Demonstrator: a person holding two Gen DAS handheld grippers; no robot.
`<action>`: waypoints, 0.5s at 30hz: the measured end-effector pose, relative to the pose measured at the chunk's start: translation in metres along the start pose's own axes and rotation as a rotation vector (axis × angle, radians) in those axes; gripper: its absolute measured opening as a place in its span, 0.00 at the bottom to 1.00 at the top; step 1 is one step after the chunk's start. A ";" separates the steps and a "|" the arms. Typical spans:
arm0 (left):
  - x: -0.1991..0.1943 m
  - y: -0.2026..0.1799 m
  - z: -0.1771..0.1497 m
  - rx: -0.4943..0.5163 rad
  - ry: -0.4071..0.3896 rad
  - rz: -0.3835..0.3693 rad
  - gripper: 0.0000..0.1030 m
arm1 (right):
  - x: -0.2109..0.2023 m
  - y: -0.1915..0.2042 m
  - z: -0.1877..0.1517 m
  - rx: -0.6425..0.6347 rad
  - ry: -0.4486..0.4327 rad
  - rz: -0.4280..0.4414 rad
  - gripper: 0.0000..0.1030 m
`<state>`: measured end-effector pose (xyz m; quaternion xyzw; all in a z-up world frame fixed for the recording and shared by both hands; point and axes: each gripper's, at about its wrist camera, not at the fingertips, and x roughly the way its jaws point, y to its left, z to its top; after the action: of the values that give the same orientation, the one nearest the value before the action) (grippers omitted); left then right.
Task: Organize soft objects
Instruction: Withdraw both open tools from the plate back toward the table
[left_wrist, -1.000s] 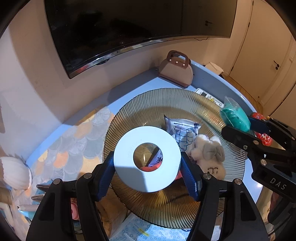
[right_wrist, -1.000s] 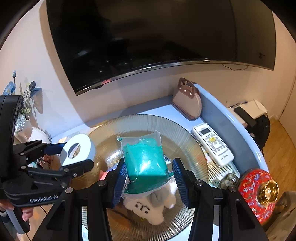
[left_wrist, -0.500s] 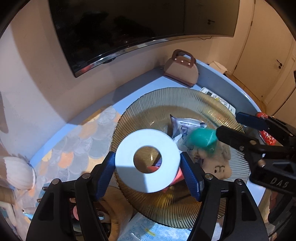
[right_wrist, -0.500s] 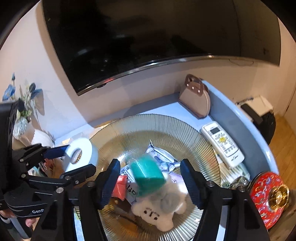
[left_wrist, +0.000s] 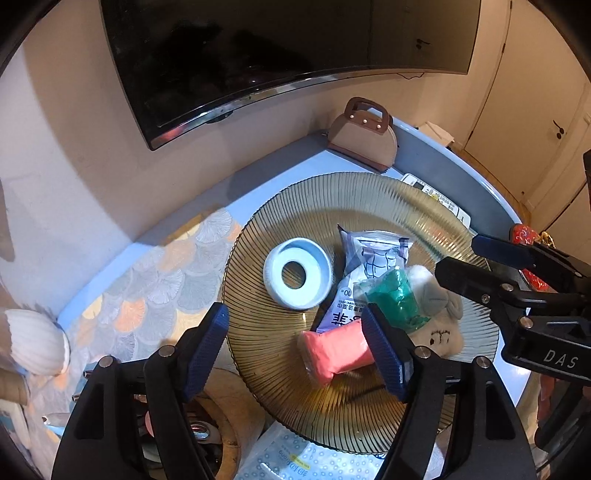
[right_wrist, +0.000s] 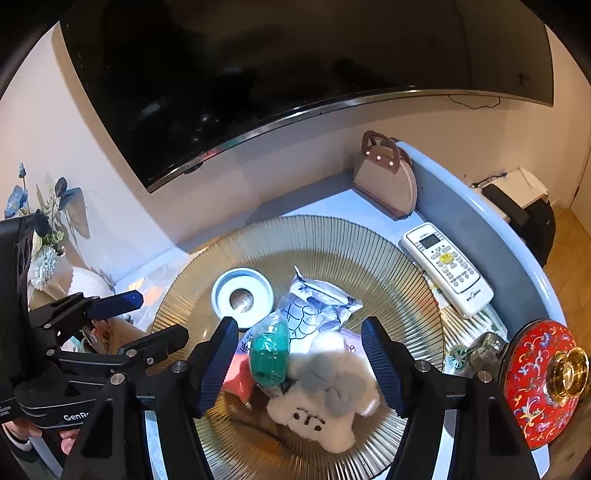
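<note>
A large round ribbed amber glass plate (left_wrist: 303, 206) is seen on a pale blue table (right_wrist: 325, 199), and the soft objects are gathered on it. A white ring-shaped roll of tape (left_wrist: 297, 272) lies flat on the plate's left half, apart from both grippers. Just beside it a white plastic packet of wipes printed with blue lines (left_wrist: 373, 254) is laid, crumpled at its top edge. A teal soft block wrapped in clear plastic (right_wrist: 269, 350) rests against the packet and on a fluffy white and grey plush toy with a stitched face (right_wrist: 328, 398). A pink soft block in clear wrap (left_wrist: 334, 350) is lying at the near side of the plate, touching the packet's lower end.

The left gripper (left_wrist: 295, 349) is held over the near rim with its blue-padded jaws spread wide and nothing between them; the pink block is partly hidden behind its right finger. The right gripper (right_wrist: 299, 363) is likewise spread wide and empty, poised above the teal block and the plush toy.

A beige half-round handbag with brown handle (right_wrist: 386, 177) stands at the table's back, and a white remote control (right_wrist: 447, 267) lies to the right of the plate.
</note>
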<state>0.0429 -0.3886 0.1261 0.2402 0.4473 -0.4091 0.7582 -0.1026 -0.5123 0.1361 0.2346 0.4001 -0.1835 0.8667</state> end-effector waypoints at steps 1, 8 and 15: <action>0.000 0.000 0.000 0.003 0.001 0.000 0.71 | 0.000 0.000 -0.001 0.000 0.004 0.001 0.65; -0.001 -0.001 0.000 0.009 0.003 -0.004 0.71 | -0.002 -0.001 0.000 0.001 -0.008 -0.017 0.65; -0.002 -0.002 0.000 0.009 0.003 -0.006 0.71 | -0.004 -0.004 0.000 0.013 -0.004 -0.010 0.65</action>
<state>0.0408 -0.3885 0.1276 0.2431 0.4473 -0.4130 0.7552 -0.1074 -0.5149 0.1383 0.2378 0.3985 -0.1910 0.8650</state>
